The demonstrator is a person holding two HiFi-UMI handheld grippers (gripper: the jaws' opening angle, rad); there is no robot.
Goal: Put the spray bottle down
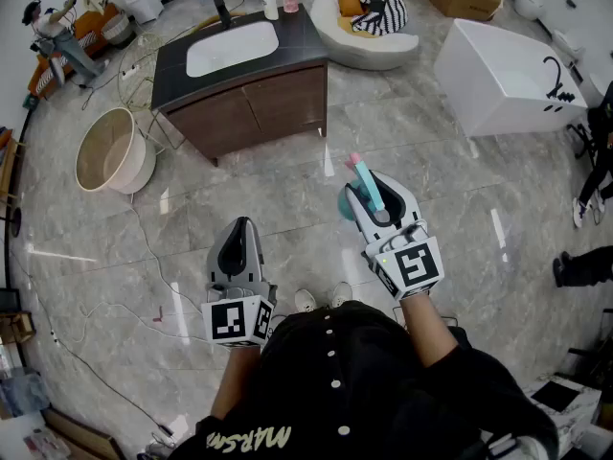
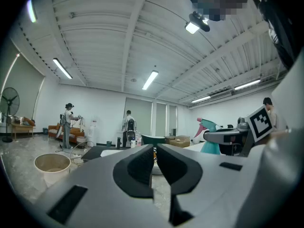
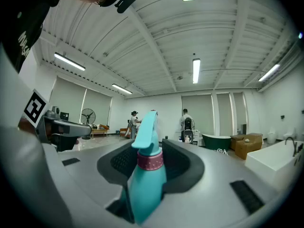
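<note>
The spray bottle (image 1: 368, 186) is teal with a pink collar and a long trigger head. It lies level between the jaws of my right gripper (image 1: 379, 195), which is shut on its body, well above the floor. In the right gripper view the spray bottle (image 3: 146, 177) fills the gap between the dark pads (image 3: 181, 163), its nozzle pointing forward. My left gripper (image 1: 238, 232) hangs to the left, a little nearer to me; its jaws are shut with nothing between them. In the left gripper view the left gripper (image 2: 155, 149) has the spray bottle (image 2: 209, 137) off to its right.
A dark vanity cabinet with a white sink (image 1: 239, 77) stands ahead, small bottles on its top. A round beige tub (image 1: 111, 151) is to its left, a white bathtub (image 1: 506, 77) to the right. Cables (image 1: 144, 249) trail over the marble floor. People stand far off.
</note>
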